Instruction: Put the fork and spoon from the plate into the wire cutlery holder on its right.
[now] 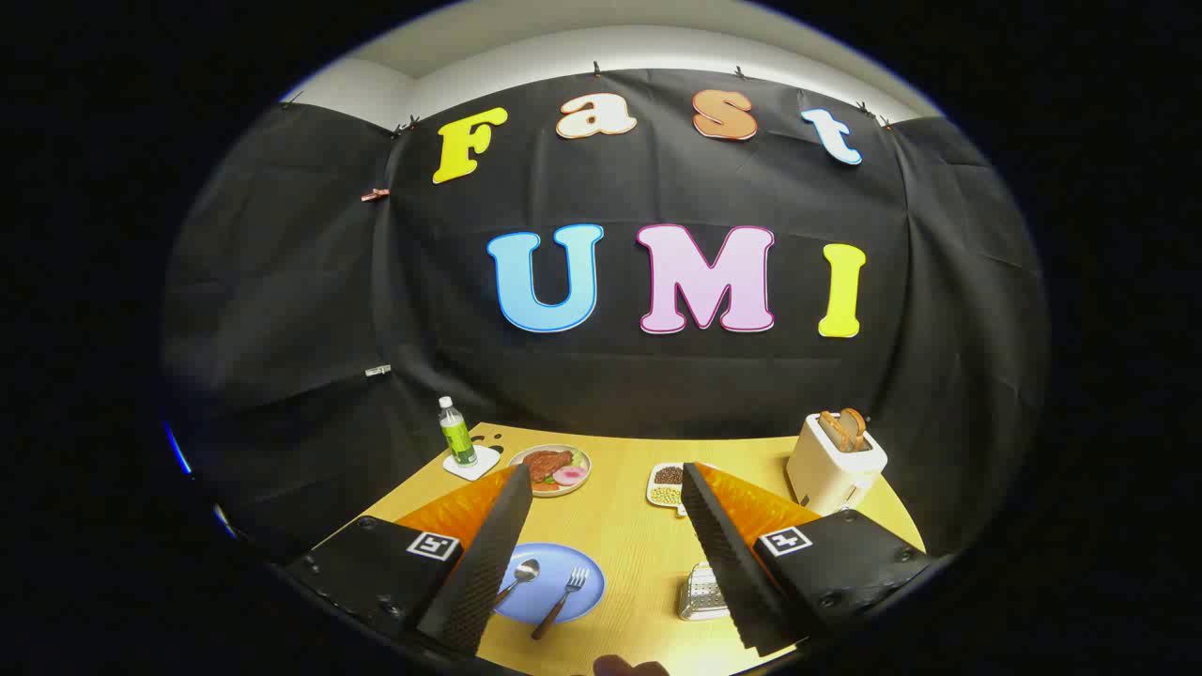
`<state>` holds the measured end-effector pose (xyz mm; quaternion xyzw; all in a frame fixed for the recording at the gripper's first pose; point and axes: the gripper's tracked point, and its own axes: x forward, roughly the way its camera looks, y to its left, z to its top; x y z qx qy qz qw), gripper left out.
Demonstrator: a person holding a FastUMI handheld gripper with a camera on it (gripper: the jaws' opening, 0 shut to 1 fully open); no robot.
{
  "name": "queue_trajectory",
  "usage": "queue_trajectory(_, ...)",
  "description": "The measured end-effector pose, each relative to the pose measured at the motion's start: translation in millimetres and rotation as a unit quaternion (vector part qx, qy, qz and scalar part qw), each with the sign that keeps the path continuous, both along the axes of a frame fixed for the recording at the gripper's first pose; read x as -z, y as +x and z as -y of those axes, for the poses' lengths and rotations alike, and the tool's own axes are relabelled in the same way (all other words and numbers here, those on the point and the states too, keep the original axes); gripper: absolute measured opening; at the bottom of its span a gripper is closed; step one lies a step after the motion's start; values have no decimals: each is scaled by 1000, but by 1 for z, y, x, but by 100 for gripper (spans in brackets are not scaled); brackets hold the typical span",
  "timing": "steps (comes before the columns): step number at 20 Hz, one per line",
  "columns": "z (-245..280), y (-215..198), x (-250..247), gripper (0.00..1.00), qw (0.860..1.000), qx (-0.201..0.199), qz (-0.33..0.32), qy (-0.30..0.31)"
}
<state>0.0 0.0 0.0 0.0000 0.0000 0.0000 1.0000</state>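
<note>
A blue plate [575, 603] lies on the wooden table between my two fingers, near the table's front edge. On it rest a spoon [521, 575], partly behind my left finger [488, 554], and a fork [562, 601] with a brown handle just to its right. The wire cutlery holder [702, 591] stands right of the plate, tucked against my right finger [728, 563]. My gripper [606, 477] hovers above the table, open wide, with nothing between its fingers.
Beyond the fingers sit a plate of food [554, 468], a small dish of beans [667, 485], a green bottle [456, 434] on a white coaster, and a white toaster [834, 462] with bread at the back right. A fingertip of a person's hand [627, 667] shows by the front edge.
</note>
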Motion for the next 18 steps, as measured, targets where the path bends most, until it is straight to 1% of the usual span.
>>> queue_trajectory(5,8,-2,-2,99,1000,18,6,-1)
queue_trajectory(14,48,-16,-3,99,996,87,15,7)
queue_trajectory(18,53,-18,2,99,995,97,8,21)
